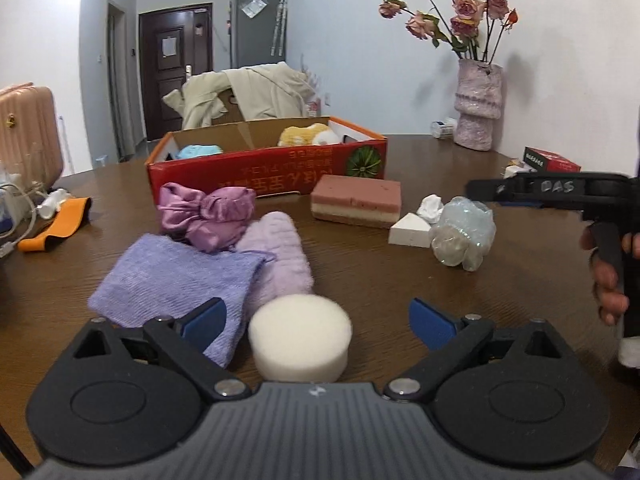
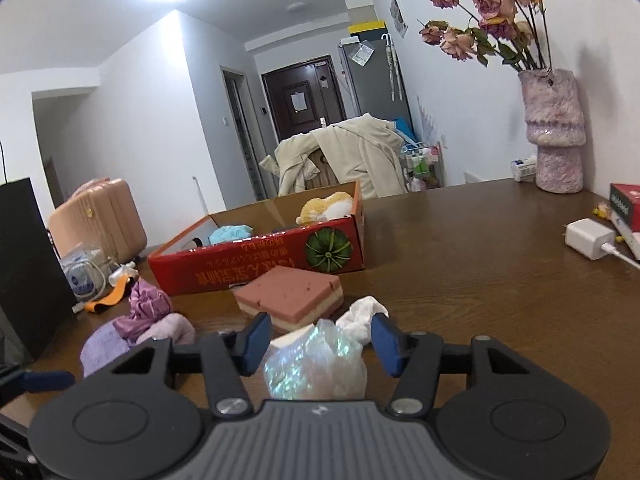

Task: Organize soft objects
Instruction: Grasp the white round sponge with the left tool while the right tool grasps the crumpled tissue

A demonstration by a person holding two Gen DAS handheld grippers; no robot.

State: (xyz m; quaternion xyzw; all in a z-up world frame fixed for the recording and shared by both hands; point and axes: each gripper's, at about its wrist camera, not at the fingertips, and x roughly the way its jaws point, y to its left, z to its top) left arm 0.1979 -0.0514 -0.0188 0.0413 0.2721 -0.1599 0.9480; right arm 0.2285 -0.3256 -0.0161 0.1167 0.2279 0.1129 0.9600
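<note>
My left gripper (image 1: 316, 320) is open around a round white sponge (image 1: 300, 336) on the table. Beside it lie a lavender cloth (image 1: 172, 280), a pale purple fluffy cloth (image 1: 280, 256) and a shiny purple satin bundle (image 1: 208, 216). My right gripper (image 2: 320, 344) is open, its jaws either side of an iridescent plastic bag (image 2: 316, 364), with a white crumpled piece (image 2: 362, 314) behind. A pink layered sponge (image 2: 290, 296) lies before the red cardboard box (image 2: 260, 268), which holds a yellow-white plush (image 2: 326, 208) and a blue soft item (image 2: 230, 234).
A pink vase (image 2: 554, 136) with dried roses stands at the back right. A white charger (image 2: 588, 238) and a red packet (image 2: 626, 204) lie at the right. An orange strap (image 1: 56, 228) and cables lie at the left. A white wedge sponge (image 1: 412, 230) sits by the bag.
</note>
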